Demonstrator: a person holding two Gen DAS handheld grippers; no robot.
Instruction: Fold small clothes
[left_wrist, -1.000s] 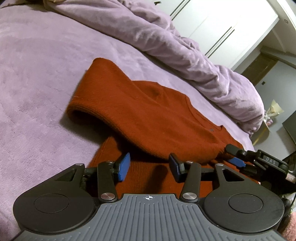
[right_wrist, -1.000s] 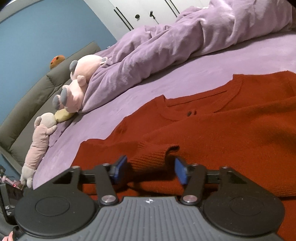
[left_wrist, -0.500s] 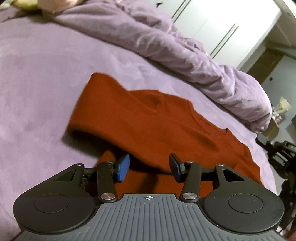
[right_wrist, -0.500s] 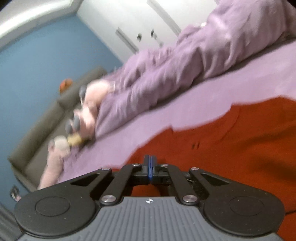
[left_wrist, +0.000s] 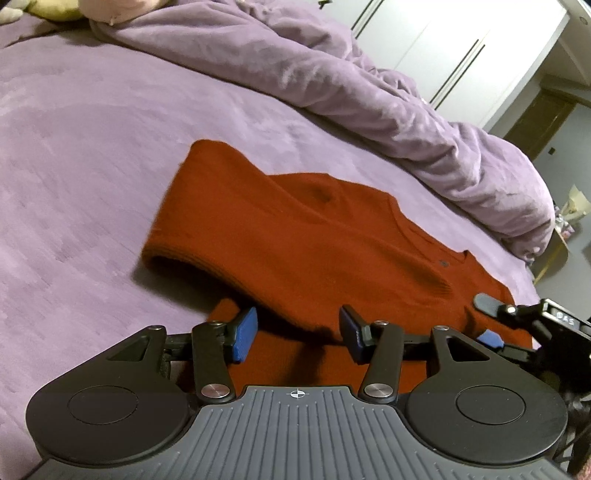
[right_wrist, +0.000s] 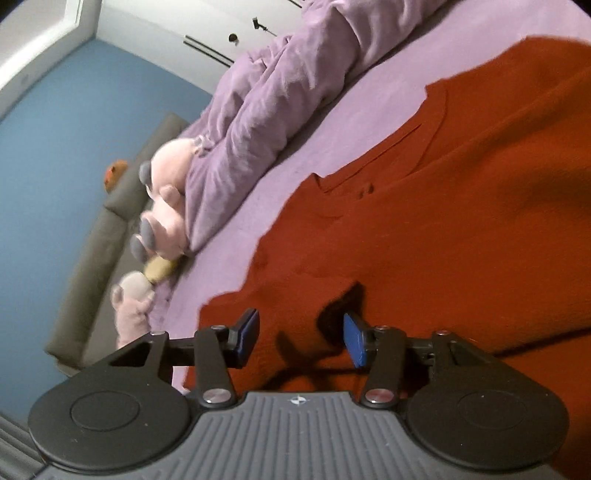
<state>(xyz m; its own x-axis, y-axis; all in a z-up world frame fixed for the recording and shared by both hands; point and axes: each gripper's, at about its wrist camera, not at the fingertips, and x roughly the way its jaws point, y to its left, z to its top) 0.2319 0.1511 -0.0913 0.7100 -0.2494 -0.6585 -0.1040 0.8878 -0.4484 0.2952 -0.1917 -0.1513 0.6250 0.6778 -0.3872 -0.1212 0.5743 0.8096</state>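
A rumpled lilac duvet (left_wrist: 369, 96) lay heaped along the far side of the lilac plush bed cover (left_wrist: 74, 166), with pink stuffed animals (right_wrist: 166, 206) tucked against its end beside a grey padded headboard (right_wrist: 99, 240); a blue wall (right_wrist: 55, 147) and white wardrobe doors (left_wrist: 443, 48) stood behind. The rust-red knitted sweater (left_wrist: 295, 236) lay on the cover, one side folded over its body. The left gripper (left_wrist: 298, 334) hovered low over the sweater's near hem, jaws spread and empty. The right gripper (right_wrist: 301, 338), tilted sideways above the knit, was likewise released, grasping nothing.
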